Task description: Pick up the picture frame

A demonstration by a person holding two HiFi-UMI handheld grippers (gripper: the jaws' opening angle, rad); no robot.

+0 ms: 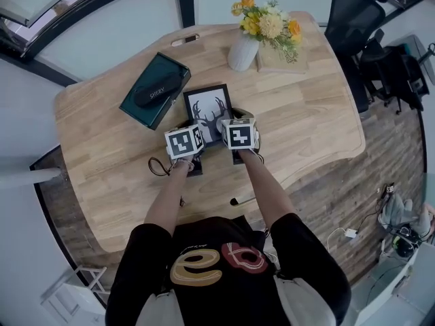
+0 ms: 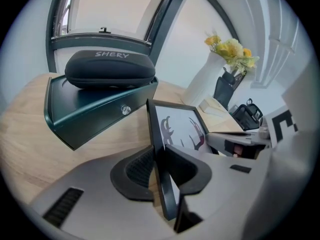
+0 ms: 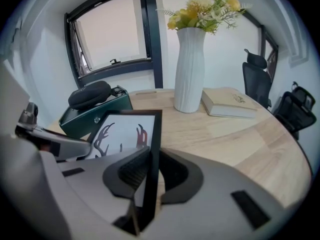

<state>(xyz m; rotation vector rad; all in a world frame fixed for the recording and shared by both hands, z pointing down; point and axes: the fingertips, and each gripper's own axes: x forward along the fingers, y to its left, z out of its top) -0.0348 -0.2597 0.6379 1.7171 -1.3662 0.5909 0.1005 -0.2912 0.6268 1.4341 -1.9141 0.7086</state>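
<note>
1. Frame (image 1: 207,109): black border, antler print on white. It is at the centre of the head view, over the pale wood table (image 1: 306,134). Cannot tell whether it rests on the wood or is just clear of it.
2. Left gripper (image 1: 194,140): at the frame's lower left corner in the head view, marker cube on top. In the left gripper view, the gripper (image 2: 159,171) has both pads pinching the frame's (image 2: 175,126) left bar. The bar runs edge-on up the middle of that picture, with the print tilted off to the right.
3. Right gripper (image 1: 234,138): at the frame's lower right corner in the head view. In the right gripper view, the gripper (image 3: 150,171) has its pads clamped on the frame's (image 3: 122,131) right bar, with the print lying to the left.
4. The cubes sit side by side, almost touching. The person's forearms run from them down to the lower middle of the head view.
5. Box (image 1: 155,89): dark green, left of the frame and just beside its upper left corner. A black case (image 1: 153,95) marked "SHERY" lies on top.
6. Vase (image 1: 242,49): white and ribbed, at top centre. It holds yellow and white flowers (image 1: 266,20). A book (image 1: 279,60) lies flat just to its right.
7. Chair (image 1: 353,15): black, upper right, beyond the table edge.
</note>
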